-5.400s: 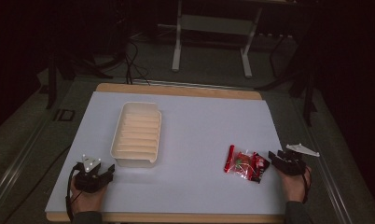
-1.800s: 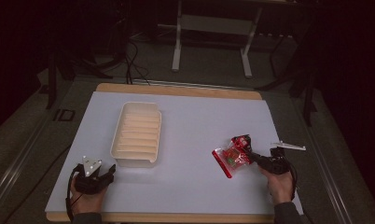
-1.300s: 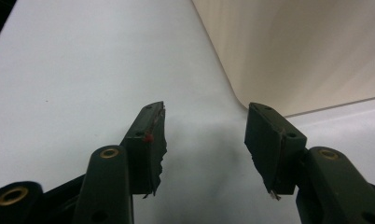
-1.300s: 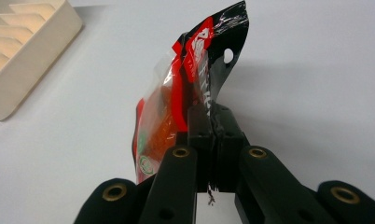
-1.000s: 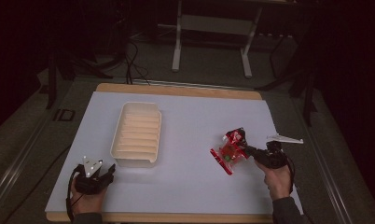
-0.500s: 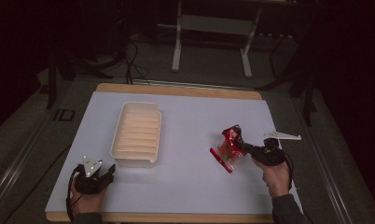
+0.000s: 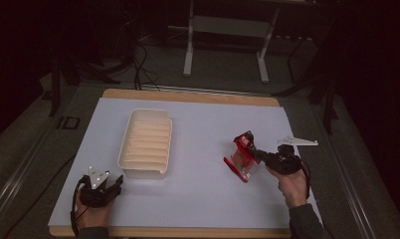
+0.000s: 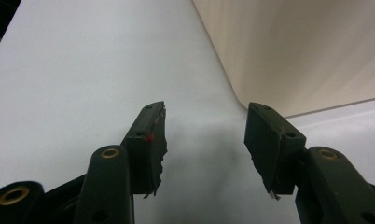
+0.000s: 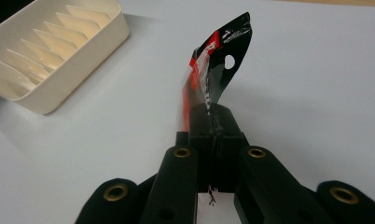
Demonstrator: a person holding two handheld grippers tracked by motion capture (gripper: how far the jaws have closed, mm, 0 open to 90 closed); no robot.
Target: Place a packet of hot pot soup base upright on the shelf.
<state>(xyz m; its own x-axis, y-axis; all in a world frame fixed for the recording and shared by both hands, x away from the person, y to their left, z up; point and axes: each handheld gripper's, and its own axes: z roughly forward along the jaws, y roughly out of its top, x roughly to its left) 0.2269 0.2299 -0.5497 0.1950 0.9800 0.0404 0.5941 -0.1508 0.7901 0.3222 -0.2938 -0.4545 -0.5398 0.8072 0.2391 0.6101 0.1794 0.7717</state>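
Red and black snack packet hangs at lower right of the high view, pinched by the right gripper above the white table. Left gripper, lower left, rests with jaws apart beside the cream ridged tray.

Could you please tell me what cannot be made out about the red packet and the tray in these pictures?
- Red and black plastic packet: print blurred in the right gripper view, too small in the high view; lower part hidden behind the right gripper.
- Cream ribbed plastic tray: cut off by the frame edge in the left gripper view.
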